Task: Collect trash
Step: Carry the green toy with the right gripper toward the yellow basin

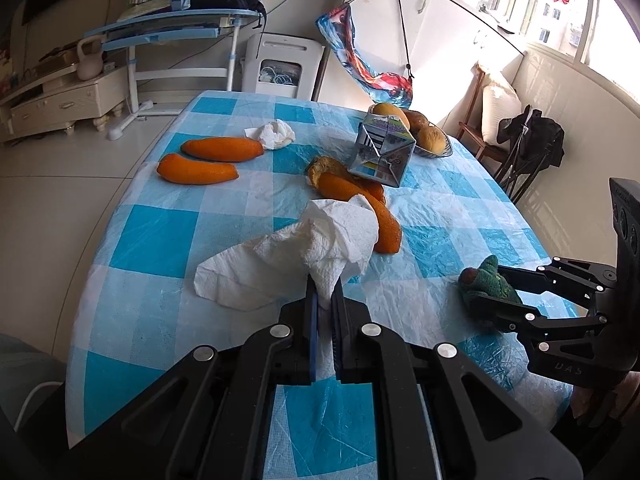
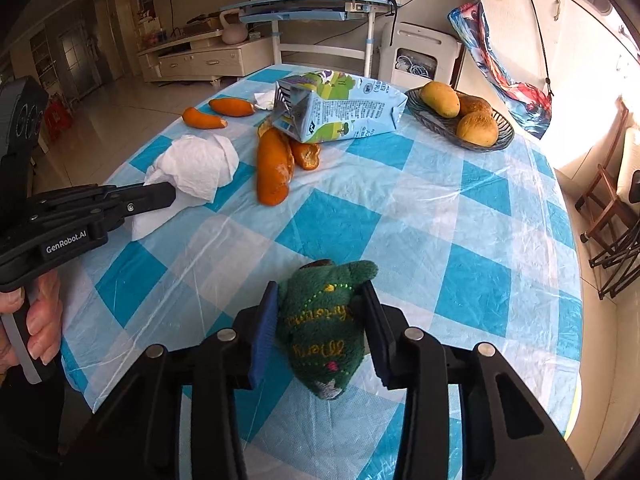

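Left tool (image 1: 324, 300): angled down toward the bench (image 1: 160, 240), jaws nearly closed, pinching a fold of the white paper towel (image 1: 304, 256); the towel's loose sheet spreads leftward on the checked cover. A hand (image 2: 38, 320) grips this tool's handle, seen only in the right wrist view.

Right tool (image 2: 320, 320): angled steeply down, jaws partly apart, both pads pressed against the sides of a green plush item (image 2: 320, 320) with yellow stitched lettering. Its long axis runs near to far between the pads, with a grey tip at the near end.

Orange peels: two pieces (image 1: 208, 160) at far left, lying crosswise; a longer cluster (image 1: 360, 196) at centre, just beyond the towel, long axis near to far.

Milk carton (image 2: 340, 108): on its side, resting on the central peels; its printed side panel shows only in the right wrist view.

Crumpled tissue (image 1: 274, 134): far, just beside the left peels.

Basket (image 2: 440, 124) of round fruit: far right on the bench.
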Tool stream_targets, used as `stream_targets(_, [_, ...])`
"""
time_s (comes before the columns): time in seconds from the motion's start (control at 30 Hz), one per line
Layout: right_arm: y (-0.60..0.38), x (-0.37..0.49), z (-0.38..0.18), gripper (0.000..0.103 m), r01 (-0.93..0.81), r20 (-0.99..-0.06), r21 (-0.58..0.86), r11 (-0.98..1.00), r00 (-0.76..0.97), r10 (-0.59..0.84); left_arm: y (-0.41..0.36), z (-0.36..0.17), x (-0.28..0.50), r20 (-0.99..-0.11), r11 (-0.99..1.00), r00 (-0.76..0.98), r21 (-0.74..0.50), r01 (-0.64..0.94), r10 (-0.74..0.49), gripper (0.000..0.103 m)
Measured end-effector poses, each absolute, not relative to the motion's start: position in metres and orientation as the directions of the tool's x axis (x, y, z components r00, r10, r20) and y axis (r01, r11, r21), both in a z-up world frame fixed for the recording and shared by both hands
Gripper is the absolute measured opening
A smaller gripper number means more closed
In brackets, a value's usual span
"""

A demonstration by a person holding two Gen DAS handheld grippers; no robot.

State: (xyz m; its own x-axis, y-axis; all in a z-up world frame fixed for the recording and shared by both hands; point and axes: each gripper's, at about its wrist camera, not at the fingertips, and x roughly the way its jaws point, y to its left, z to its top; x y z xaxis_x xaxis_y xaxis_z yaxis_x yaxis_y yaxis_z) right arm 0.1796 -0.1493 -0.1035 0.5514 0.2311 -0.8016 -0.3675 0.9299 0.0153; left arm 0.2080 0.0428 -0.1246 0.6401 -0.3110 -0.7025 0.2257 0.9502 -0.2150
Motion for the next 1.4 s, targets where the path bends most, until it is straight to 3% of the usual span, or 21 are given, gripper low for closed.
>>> stream_targets(0.73, [-0.182,0.165,-0.066,0.04,-0.308,-0.724,0.025,0.951,0.651,0.229,0.003,-0.104,0.185,-0.683,0.909,0.614,-0.199,0.365,-0.396,0.007])
stream_targets(1.13, [-0.263,0.149,-0.022,0.04,-0.181,-0.655,-0.111,0.977,0.753,0.065,-0.08,-0.072,0.167,-0.651,0.854,0.586,-0.199,0.481,-0.483,0.007])
stream_targets(1.4, [-0.332,0.144,-0.021,0.04,-0.014,-0.633,0.053,0.998,0.773,0.044,-0.141,-0.059,0.165,-0.639,0.81,0.552,-0.206,0.549,-0.536,0.007])
